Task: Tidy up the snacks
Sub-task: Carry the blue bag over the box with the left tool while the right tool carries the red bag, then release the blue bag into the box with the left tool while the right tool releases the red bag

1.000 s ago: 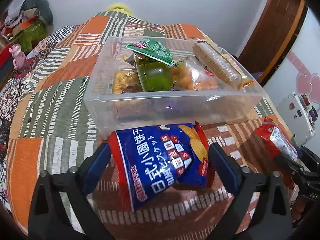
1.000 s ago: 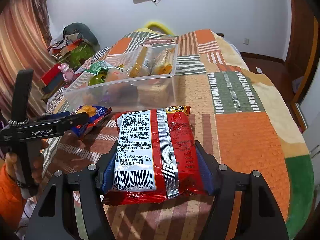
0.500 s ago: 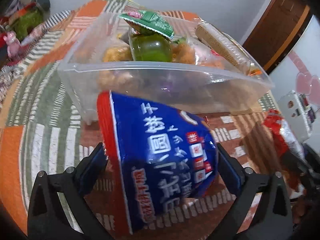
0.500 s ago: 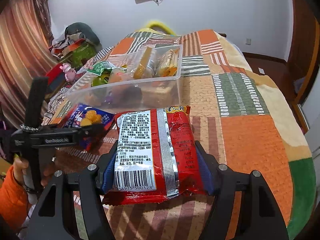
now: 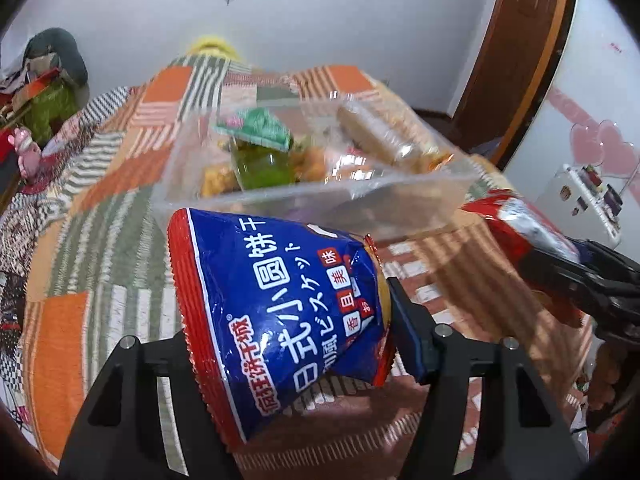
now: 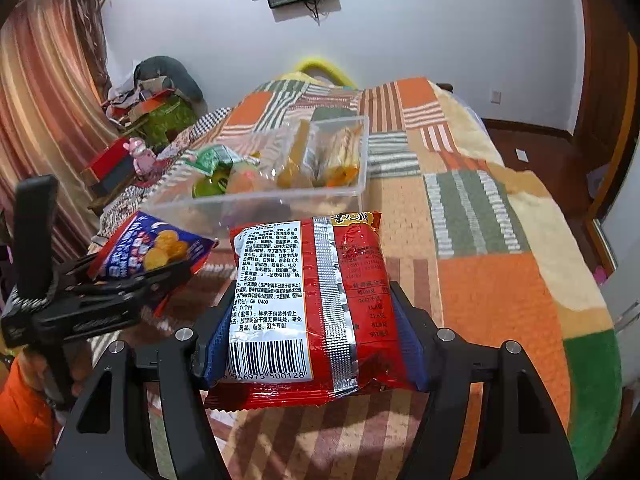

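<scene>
My left gripper (image 5: 292,336) had just closed on the blue biscuit bag (image 5: 280,300) reading "日式小圆饼干", lifted before the clear bin (image 5: 320,196). My right gripper (image 6: 312,340) clamped the red packet (image 6: 308,304), barcode "6946975500128", over the patchwork bedspread (image 6: 500,280).

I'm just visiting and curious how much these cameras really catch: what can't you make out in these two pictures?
- Left wrist view: the clear box and the snacks in it are smeared by motion blur.
- Left wrist view: the left finger of the left hand-held gripper is covered by the blue biscuit bag.
- Right wrist view: the red packet shows only its back; its front faces away.
- Both views: the person is cut off by the edge.
</scene>
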